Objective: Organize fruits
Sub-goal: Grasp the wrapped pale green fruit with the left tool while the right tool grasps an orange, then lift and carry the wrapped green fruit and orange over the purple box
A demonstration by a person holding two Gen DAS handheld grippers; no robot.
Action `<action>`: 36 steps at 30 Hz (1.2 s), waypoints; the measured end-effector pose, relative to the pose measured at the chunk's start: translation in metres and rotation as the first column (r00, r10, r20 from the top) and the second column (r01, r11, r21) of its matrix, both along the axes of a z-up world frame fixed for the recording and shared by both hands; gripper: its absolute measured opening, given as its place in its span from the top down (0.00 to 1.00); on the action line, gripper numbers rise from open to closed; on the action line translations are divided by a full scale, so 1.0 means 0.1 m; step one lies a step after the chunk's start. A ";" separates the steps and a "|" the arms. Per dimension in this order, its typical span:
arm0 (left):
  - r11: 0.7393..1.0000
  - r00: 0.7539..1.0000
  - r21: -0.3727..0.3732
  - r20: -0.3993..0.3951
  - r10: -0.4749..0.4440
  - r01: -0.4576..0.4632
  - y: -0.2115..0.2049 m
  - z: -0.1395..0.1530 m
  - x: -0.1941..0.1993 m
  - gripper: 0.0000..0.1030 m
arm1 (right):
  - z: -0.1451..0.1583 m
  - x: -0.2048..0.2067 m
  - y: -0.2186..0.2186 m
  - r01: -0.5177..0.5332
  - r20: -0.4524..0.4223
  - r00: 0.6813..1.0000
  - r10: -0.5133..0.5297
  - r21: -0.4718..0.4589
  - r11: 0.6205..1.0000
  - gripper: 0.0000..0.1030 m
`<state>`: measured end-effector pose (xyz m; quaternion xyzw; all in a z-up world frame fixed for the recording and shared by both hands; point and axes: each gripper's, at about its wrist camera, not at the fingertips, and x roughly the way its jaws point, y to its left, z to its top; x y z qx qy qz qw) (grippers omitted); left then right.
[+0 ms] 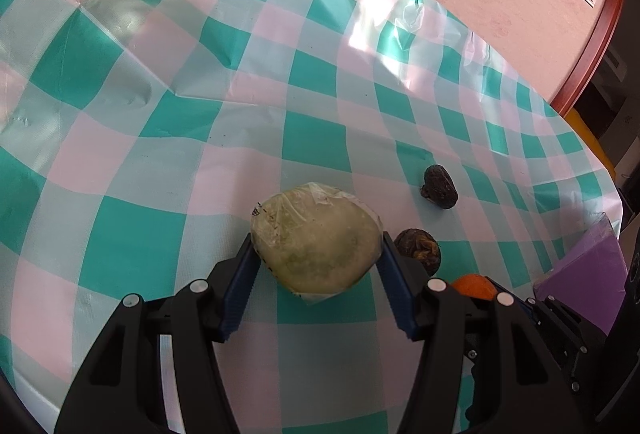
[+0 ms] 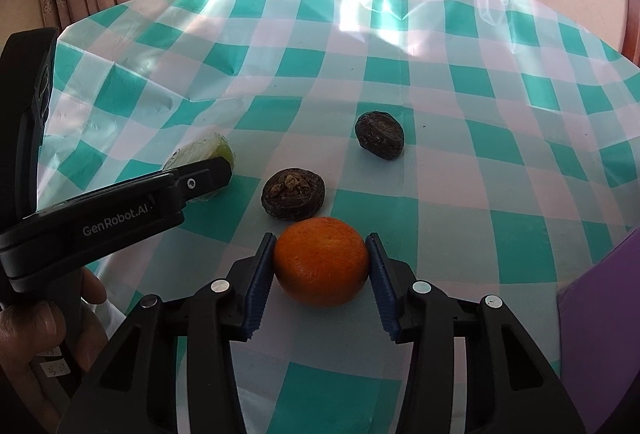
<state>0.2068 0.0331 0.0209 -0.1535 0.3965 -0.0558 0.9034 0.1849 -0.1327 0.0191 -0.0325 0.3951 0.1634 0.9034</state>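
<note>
Nearest the lens, the left gripper point(image 1: 316, 254): blue pads pressed against both flanks of a pale green fruit in clear wrap point(image 1: 316, 246), clenched low and wide, likely so the slippery film cannot slide out. Likewise the right gripper point(image 2: 322, 254): pads tight on either side of an orange point(image 2: 322, 262), gripped across its widest part, probably for a steady lift. Both tilted downward toward the table. At the lower left of the right wrist view, a hand point(image 2: 44, 334) wrapped round the left tool's handle.

Beneath everything, a teal, white and pink checked tablecloth point(image 2: 480, 154), creased and glossy, bright with sun at the far edge. At the near right edge, a purple flat-sided thing point(image 2: 600, 314); box or board, cannot tell. Possibly the place meant for the fruit, though only a guess.

Next in size, the wrapped green fruit, near and left, seemingly resting on the cloth or just off it; hard to say which. Then the orange, near and right of it, low over or on the cloth, just in front of the first dark fruit.

Smallest: two dark wrinkled fruits, untouched. One point(image 2: 294, 194) just beyond the orange, between the two grippers. The other point(image 2: 380, 136) farther off and to the right, well apart from both tools. Probably left for a later grab.
</note>
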 end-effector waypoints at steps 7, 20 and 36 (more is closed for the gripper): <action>1.000 1.000 -0.001 0.000 -0.001 0.001 0.00 0.00 0.00 0.43 | 0.00 -0.06 0.00 -0.006 0.002 1.000 0.006 -0.006 1.000 0.57; 1.000 1.000 0.030 -0.017 -0.002 0.003 -0.04 0.02 -0.02 0.43 | 0.00 -0.25 -0.05 -0.005 0.009 1.000 0.005 -0.022 1.000 0.57; 0.994 1.000 0.105 -0.017 -0.010 0.012 -0.13 0.23 -0.24 0.43 | 0.11 -0.58 -0.23 0.004 0.002 1.000 -0.004 0.038 0.999 0.57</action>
